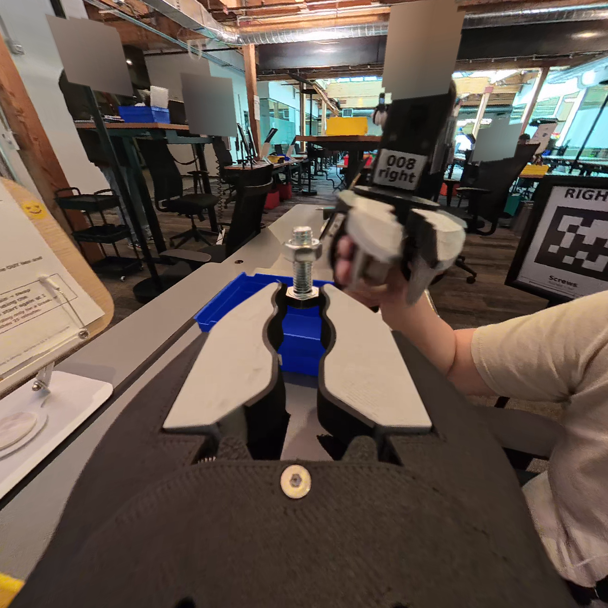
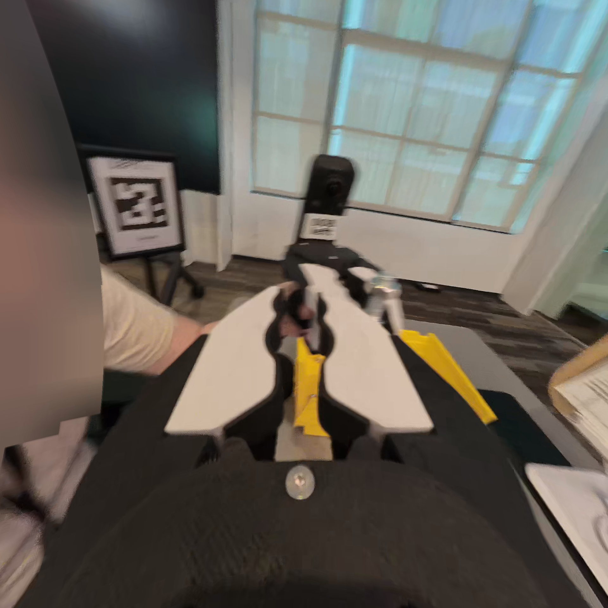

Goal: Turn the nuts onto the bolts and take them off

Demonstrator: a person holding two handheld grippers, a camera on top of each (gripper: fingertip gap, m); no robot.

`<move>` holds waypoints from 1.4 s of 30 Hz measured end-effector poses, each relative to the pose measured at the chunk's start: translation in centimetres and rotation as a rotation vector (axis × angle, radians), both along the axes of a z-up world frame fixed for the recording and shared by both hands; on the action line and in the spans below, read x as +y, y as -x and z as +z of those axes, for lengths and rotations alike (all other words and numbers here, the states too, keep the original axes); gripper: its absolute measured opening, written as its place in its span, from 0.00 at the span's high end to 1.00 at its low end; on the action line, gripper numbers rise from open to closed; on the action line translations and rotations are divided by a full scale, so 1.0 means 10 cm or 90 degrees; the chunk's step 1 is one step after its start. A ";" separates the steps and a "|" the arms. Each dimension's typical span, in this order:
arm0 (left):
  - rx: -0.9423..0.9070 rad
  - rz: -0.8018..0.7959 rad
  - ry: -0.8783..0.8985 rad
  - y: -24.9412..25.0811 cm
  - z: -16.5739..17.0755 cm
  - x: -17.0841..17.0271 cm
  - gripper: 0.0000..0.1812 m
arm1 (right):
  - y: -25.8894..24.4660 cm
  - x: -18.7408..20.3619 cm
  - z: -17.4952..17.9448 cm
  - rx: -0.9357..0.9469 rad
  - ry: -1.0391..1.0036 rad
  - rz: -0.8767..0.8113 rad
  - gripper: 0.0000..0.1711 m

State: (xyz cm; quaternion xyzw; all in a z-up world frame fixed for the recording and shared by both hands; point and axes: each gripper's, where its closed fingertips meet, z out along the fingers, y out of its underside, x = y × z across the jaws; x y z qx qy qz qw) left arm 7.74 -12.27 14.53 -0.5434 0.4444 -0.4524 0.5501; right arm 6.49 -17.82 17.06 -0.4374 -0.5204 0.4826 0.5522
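Between the tips of the left gripper [image 1: 301, 297] a silver bolt [image 1: 302, 263] stands upright, pinched at its lower end, where a hexagonal part sits right at the fingertips. Higher on the threaded shank, just under the top end, rides a flanged nut [image 1: 302, 249]. The two grey fingers [image 1: 230, 355] are clenched on the bolt, a narrow gap left between them behind the tips. Below the bolt, seen through that gap, lies a blue bin [image 1: 230, 302] on the grey table [image 1: 158, 316].

Just right of the nut, close but apart from it, hovers the right gripper [image 1: 394, 263], tilted and blurred, with a person's hand [image 1: 345, 263] wrapped round its handle and a pale sleeve [image 1: 526, 362] at the right edge. In its own blurred view the right gripper [image 2: 297, 307] has its pale fingers [image 2: 230, 362] near each other with a slim gap at the tips and nothing visible between them; whether it is fully closed I cannot tell. Beyond its tips the left gripper [image 2: 332, 279] faces it, the bolt [image 2: 381, 296] showing at far right of the tips. A yellow bin [image 2: 447, 368] lies on the table under the right gripper.

At the left stands a paper sheet on a stand [image 1: 39, 296], and at the far right a framed marker board [image 1: 575, 237]
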 end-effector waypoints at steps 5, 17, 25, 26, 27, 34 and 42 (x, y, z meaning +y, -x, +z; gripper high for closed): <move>-0.024 -0.038 0.013 0.01 0.05 -0.06 0.90 | -0.10 0.22 0.05 0.011 -0.010 -0.109 0.91; -0.004 -0.059 0.002 -0.11 -0.01 -0.16 0.86 | -0.17 0.55 -0.06 0.006 0.097 -0.086 0.94; 0.100 -0.016 0.013 -0.05 -0.18 -0.11 0.83 | -2.39 1.57 -1.70 -0.504 0.387 -0.571 0.94; 0.108 -0.013 0.018 -0.04 -0.20 -0.10 0.83 | -2.62 1.57 -2.01 -0.562 0.480 -0.588 0.94; 0.114 -0.011 0.026 -0.04 -0.22 -0.09 0.83 | -2.82 1.56 -2.27 -0.608 0.557 -0.608 0.94; 0.125 -0.014 0.051 0.00 -0.26 -0.06 0.83 | -3.60 1.56 -3.17 -0.792 0.781 -0.781 0.94; 0.190 0.152 0.032 0.63 -0.19 0.22 0.76 | -3.70 1.52 -3.16 -0.881 0.764 -0.819 0.91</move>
